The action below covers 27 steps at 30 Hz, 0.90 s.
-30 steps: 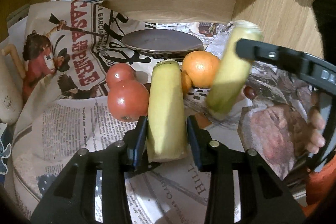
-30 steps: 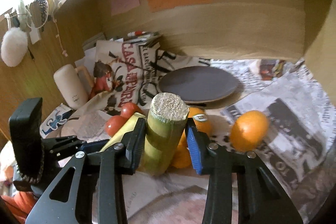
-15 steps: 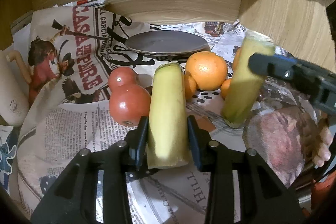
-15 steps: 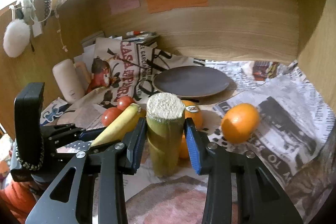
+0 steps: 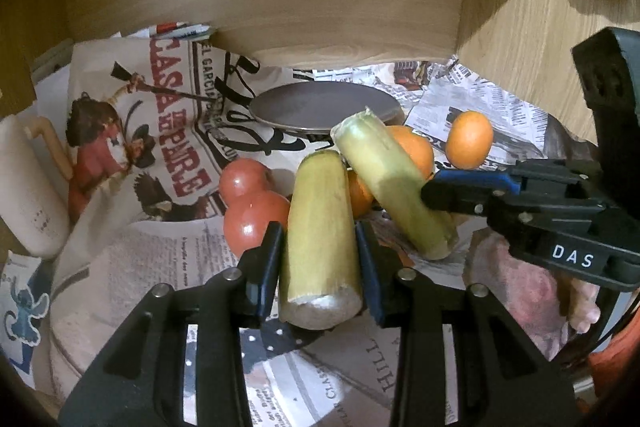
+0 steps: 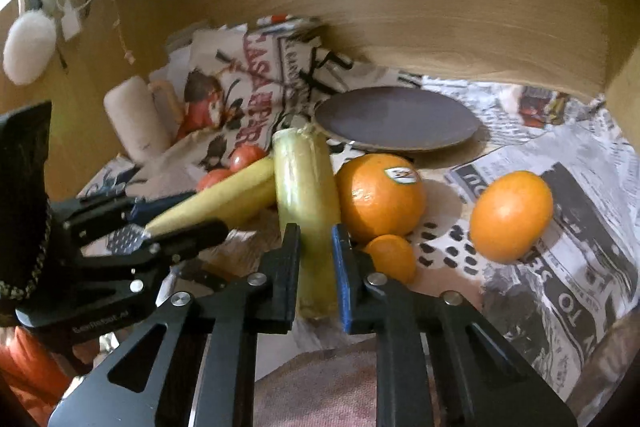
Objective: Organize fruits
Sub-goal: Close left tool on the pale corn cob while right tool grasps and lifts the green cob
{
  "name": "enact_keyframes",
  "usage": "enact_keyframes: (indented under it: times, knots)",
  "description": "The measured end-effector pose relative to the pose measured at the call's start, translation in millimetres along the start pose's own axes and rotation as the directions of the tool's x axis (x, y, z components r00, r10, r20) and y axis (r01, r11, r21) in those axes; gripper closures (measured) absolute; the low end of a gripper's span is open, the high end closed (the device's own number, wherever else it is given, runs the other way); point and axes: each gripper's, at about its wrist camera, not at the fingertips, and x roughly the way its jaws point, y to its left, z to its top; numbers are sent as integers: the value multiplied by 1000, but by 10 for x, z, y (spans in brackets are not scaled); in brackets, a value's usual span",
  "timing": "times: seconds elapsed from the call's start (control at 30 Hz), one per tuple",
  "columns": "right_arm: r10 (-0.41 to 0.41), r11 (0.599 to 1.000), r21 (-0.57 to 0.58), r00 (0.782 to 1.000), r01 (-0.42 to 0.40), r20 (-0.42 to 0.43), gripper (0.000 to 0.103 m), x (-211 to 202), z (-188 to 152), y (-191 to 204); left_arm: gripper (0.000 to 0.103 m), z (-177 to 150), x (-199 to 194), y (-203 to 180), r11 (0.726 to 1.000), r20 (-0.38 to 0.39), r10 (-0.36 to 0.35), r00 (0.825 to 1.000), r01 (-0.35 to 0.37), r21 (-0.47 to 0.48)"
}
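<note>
My left gripper (image 5: 320, 259) is shut on a yellow sugarcane piece (image 5: 320, 227), held lengthwise between the fingers. My right gripper (image 6: 316, 267) is shut on a greener sugarcane piece (image 6: 308, 195), tilted so its far end leans toward the yellow piece; it also shows in the left wrist view (image 5: 392, 187). Two red tomatoes (image 5: 252, 211) lie left of the yellow piece. A large orange (image 6: 380, 199), a small orange (image 6: 392, 255) and another orange (image 6: 512, 215) lie on the newspaper. A dark plate (image 6: 400, 123) sits behind them.
Newspaper (image 5: 160, 247) covers the surface. A cream cylinder with a handle (image 5: 28, 195) lies at the left. A wooden back wall (image 5: 320, 7) and a side panel (image 5: 520, 39) enclose the space. A reddish cloth (image 6: 320, 387) lies near the front.
The right gripper has tipped its sugarcane piece from upright to leaning beside the yellow piece and has come lower. The left gripper has held its piece nearly still.
</note>
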Motion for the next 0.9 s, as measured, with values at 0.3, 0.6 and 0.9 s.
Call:
enact_keyframes:
  times: [0.3,0.6,0.9]
  knots:
    - [-3,999,-33,996,0,-88,68,249,57,7,66,-51,-22,-6,1000,-7,-5,1000,5,12]
    - [-52,997,-58,997,48,-63,69,252,30,50,66,-63,150,-62,999,-67,-44,997,45,4]
    - [-60,996,-67,998,60,2,69,-76,-21,-2,66,-33,206,-126,999,-102,-38,994,37,-8]
